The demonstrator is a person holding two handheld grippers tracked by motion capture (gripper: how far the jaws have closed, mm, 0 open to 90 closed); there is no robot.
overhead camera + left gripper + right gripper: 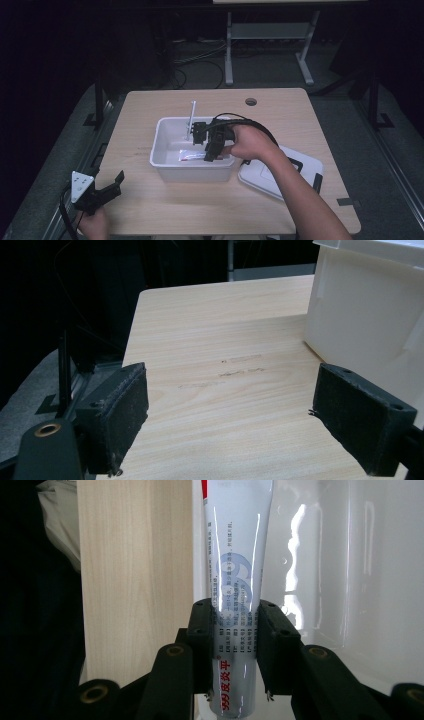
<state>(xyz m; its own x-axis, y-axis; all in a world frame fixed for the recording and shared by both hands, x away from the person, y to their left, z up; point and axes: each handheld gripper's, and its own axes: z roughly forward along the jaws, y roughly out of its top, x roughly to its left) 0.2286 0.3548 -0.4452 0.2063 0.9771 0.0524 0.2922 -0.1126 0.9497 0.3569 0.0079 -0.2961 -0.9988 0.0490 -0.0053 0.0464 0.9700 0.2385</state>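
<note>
1. One tabletop (150, 210), of pale wood, with one round hole (251, 102) near its far edge.
2. One white bin (165, 167) on the tabletop.
3. One tube (235, 580) inside the bin, white and silvery with red print.
4. One thin white stick (191, 117), upright inside the bin at its far wall.
5. One white lid (270, 175) flat on the tabletop, just right of the bin.
6. Two grippers: the left gripper (107, 187) left of the bin, the right gripper (209, 150) over the bin.

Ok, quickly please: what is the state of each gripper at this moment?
Left gripper: open, holding nothing, above the table.
Right gripper: closed on the tube, inside the white bin.
</note>
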